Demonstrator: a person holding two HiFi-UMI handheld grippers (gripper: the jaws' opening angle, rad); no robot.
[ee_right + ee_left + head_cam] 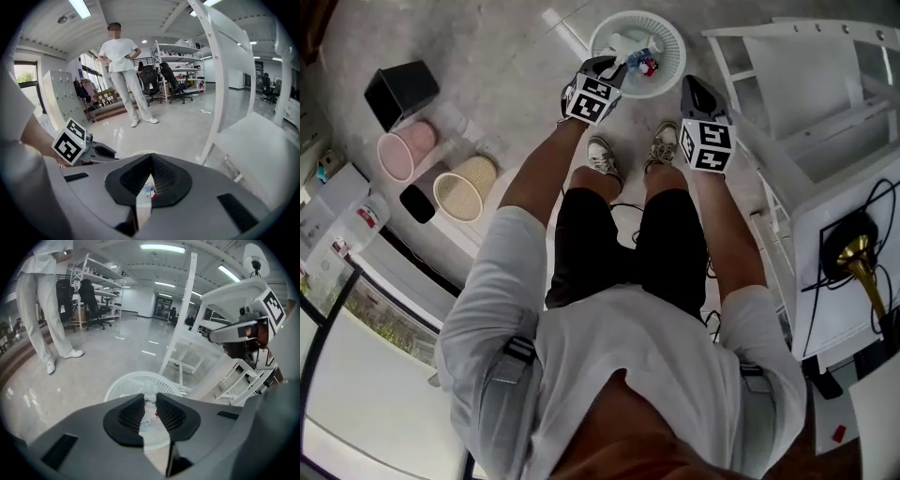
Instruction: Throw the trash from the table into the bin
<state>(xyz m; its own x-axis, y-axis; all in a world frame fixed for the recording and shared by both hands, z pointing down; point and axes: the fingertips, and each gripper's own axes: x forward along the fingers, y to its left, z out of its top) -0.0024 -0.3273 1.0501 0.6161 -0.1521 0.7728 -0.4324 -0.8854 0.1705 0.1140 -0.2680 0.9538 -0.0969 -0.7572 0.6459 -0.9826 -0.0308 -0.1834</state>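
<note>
Looking like an open-plan lab/office floor: strip lights (161, 248) running across the ceiling, shelving racks (176, 56) and office chairs (171, 84) standing at the far side, lockers (58, 93) lining the left wall, polished floor (117, 348) reflecting the lights, spare bins (464, 187) sitting near left.

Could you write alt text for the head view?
From above: a person holds the left gripper, shut on a white scrap, over the rim of a white basket bin holding trash; the right gripper, shut and empty, is beside it. A black bin, pink bin and beige basket stand left.
</note>
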